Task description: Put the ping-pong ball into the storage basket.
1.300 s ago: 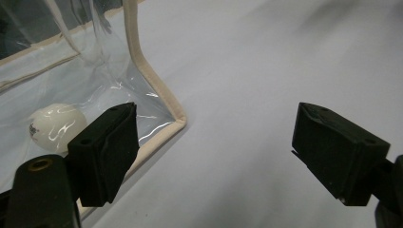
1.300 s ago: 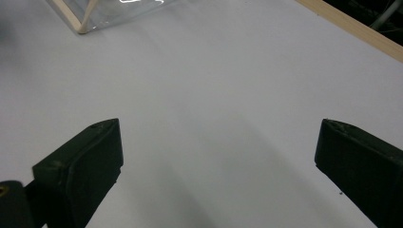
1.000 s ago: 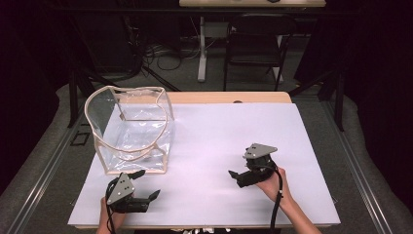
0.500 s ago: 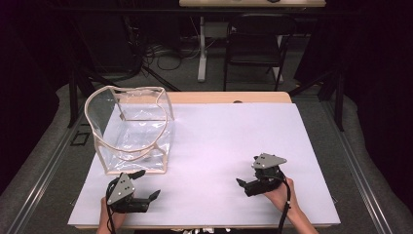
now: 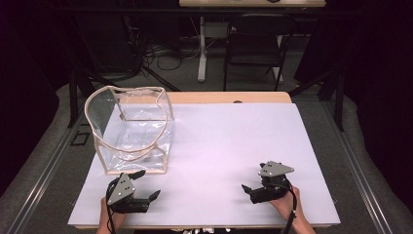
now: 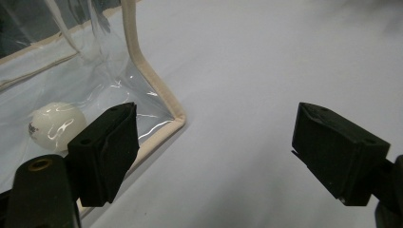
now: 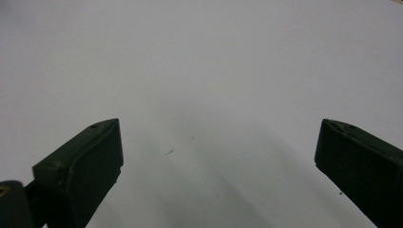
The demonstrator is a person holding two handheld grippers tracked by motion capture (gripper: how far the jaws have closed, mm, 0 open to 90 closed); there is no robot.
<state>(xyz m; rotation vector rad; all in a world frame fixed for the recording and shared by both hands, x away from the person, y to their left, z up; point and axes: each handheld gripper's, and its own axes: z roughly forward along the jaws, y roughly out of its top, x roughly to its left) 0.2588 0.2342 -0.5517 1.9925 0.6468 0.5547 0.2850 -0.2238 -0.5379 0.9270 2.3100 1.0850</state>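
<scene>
Now both tools sit low over the near edge of the white-covered tabletop (image 5: 219, 146), each held from below by a hand. The left tool (image 5: 146, 187) has its jaws spread wide and holds nothing; in the left gripper view its two black pads stand well apart with bare tabletop between them. Just ahead of it and slightly to its left stands the clear plastic bag (image 5: 131, 131) with the beige trim, upright and open at the top. The bag's near corner lies just beyond the left tool's left jaw in the left gripper view, close to it, though I cannot tell whether they touch. Inside the bag, seen through the clear wall behind that same jaw, a white ball (image 6: 54, 126) rests on the bag's floor.

The right tool (image 5: 251, 190) is likewise spread wide and empty, with only plain tabletop ahead of its jaws in the right gripper view. It lies well apart from the bag, far off to the right of the left tool.

Compared with a second ago, the right tool has drawn back toward the person and a little to the right, ending nearer the front edge. The left tool has stayed where it was, and the bag has not shifted.
</scene>
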